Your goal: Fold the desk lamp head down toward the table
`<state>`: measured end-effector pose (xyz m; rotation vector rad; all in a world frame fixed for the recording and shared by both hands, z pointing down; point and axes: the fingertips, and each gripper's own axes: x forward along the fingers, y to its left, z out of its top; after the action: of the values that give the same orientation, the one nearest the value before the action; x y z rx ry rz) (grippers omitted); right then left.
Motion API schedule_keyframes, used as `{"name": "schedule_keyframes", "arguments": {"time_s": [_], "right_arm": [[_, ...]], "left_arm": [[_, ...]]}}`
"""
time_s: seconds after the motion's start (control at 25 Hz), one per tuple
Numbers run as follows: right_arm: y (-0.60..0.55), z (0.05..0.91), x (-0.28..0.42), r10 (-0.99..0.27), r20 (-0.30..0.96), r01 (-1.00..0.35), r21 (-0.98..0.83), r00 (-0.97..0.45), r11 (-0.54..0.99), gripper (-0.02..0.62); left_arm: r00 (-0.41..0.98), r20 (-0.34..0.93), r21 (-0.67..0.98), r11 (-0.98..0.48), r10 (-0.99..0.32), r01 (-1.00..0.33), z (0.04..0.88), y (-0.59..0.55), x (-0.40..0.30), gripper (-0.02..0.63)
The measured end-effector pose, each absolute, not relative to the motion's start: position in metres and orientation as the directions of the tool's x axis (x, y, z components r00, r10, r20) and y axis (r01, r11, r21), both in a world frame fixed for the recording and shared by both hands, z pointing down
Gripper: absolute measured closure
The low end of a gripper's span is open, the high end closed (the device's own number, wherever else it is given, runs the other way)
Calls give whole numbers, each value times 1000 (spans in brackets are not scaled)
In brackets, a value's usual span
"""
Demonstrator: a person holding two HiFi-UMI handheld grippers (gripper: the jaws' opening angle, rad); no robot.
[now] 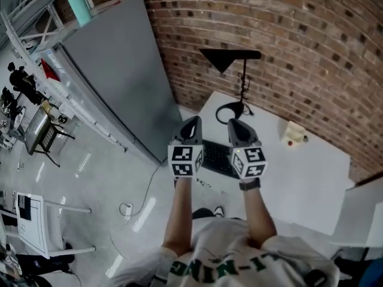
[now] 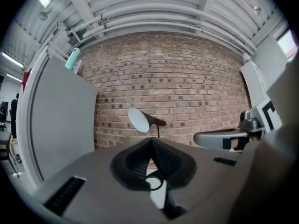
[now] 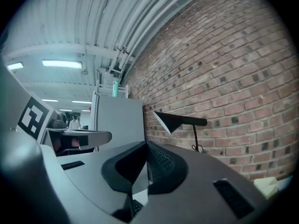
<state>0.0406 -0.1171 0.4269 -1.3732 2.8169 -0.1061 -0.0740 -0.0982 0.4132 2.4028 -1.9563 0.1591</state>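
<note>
A black desk lamp stands at the far edge of the white table (image 1: 299, 178), against the brick wall. Its cone head (image 1: 222, 58) sits raised on a level arm above a thin stem and a ring base (image 1: 230, 111). My left gripper (image 1: 192, 123) and right gripper (image 1: 234, 125) hover side by side over the table's near left edge, short of the lamp, both shut and empty. In the left gripper view the lamp head (image 2: 139, 119) shows beyond the shut left gripper (image 2: 150, 142). The right gripper view has the lamp head (image 3: 171, 121) past the shut right gripper (image 3: 145, 146).
A dark keyboard (image 1: 216, 158) lies on the table under the grippers. A small cream box with a red dot (image 1: 293, 133) sits to the lamp's right. A tall grey cabinet (image 1: 119, 70) stands left of the table, with a teal bottle (image 1: 78, 3) on top.
</note>
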Motion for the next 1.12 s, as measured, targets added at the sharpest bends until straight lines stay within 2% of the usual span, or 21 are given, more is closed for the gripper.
{"name": "schedule_keyframes", "arguments": {"time_s": [0.28,0.52,0.92,1.12], "right_arm": [[-160,446,64,-811,86,-816,-82,-578,573,591],[-199,448,63,-828,79,-830,-114,-555,545,592],[-254,433,38,-835,57,-835,-101,-547,541,592],[-272,433,40,-849,63,-850,-101,-525,518,592]], "left_arm": [[248,106,6,-249,-963,-969,417,-153,-60,604],[307,110,-6,-310,-945,-951,412,-195,-58,604],[416,97,101,-406,-904,-908,400,-262,-80,604],[477,92,125,-465,-874,-876,390,-282,-85,526]]}}
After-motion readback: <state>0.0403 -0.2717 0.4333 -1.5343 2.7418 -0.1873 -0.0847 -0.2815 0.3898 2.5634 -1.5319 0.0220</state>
